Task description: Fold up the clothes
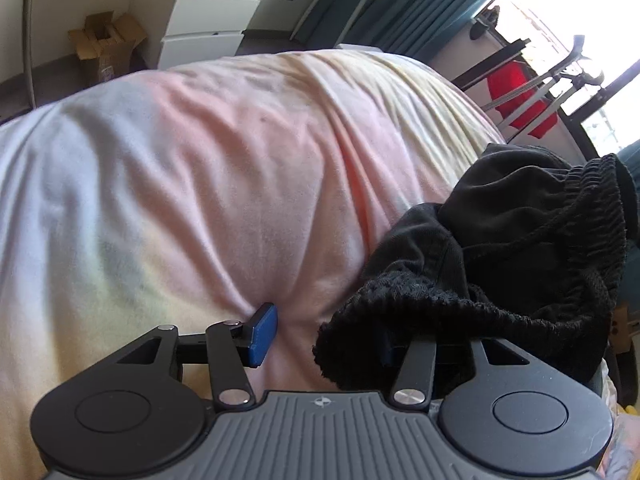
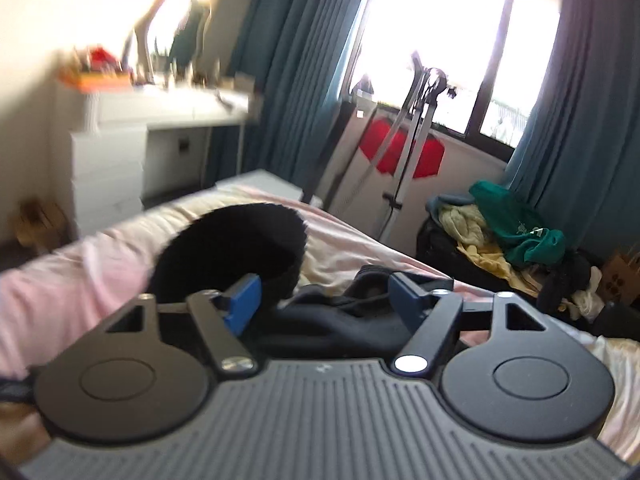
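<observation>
Across the bed (image 1: 208,168) stretches a soft, pale pink sheet, rumpled into long shallow folds. On its right side in the left wrist view lies a black garment (image 1: 516,248), a matte knit heap with a thick ribbed, elasticated band curling along its edge and a thin drawstring crossing the middle. The left gripper (image 1: 324,340) stands wide: its blue left finger pad (image 1: 262,334) rests against the bare sheet, while the right finger is buried under the garment's ribbed hem, which drapes over it. Whether cloth is truly pinched there cannot be told.

From the right wrist view, the right gripper (image 2: 324,300) also stands wide, blue fingers (image 2: 242,300) well apart, with dark, smooth folds of the black garment (image 2: 332,312) lying between and just beneath them. A rounded, fuzzy-edged loop of the same cloth rises beyond the left finger, blurred.

Beyond the bed stand teal curtains (image 2: 288,80), a white drawer unit (image 2: 108,168), and a heap of green and yellow clothes (image 2: 508,232) on the floor.
</observation>
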Action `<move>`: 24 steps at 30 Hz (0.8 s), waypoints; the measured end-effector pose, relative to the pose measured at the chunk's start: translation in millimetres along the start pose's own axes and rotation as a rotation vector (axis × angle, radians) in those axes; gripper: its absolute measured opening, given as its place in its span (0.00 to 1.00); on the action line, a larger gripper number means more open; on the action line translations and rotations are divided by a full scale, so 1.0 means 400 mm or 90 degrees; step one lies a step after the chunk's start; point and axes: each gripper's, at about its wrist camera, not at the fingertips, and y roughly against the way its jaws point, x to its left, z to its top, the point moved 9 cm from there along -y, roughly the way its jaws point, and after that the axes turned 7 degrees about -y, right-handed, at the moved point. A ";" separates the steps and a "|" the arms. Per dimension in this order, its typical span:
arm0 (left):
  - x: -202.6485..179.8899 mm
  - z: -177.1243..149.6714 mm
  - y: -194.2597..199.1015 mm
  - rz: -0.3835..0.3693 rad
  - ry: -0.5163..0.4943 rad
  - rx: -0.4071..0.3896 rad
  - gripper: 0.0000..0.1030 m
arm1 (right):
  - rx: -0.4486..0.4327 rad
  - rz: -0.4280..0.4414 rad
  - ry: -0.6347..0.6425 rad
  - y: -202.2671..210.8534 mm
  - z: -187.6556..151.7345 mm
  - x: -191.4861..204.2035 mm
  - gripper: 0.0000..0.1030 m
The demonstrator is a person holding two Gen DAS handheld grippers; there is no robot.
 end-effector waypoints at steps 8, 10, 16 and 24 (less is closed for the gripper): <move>0.004 0.009 -0.020 -0.016 0.011 0.004 0.51 | 0.045 0.039 0.094 -0.191 0.064 0.110 0.67; 0.004 0.010 -0.021 -0.019 0.014 0.005 0.51 | 0.042 0.049 0.114 -0.199 0.053 0.131 0.55; -0.002 0.014 -0.016 -0.020 0.009 0.008 0.50 | -0.042 0.026 0.072 -0.068 0.069 0.089 0.11; -0.039 0.038 0.041 -0.094 -0.012 -0.036 0.45 | -0.150 -0.067 -0.057 0.320 0.033 -0.118 0.10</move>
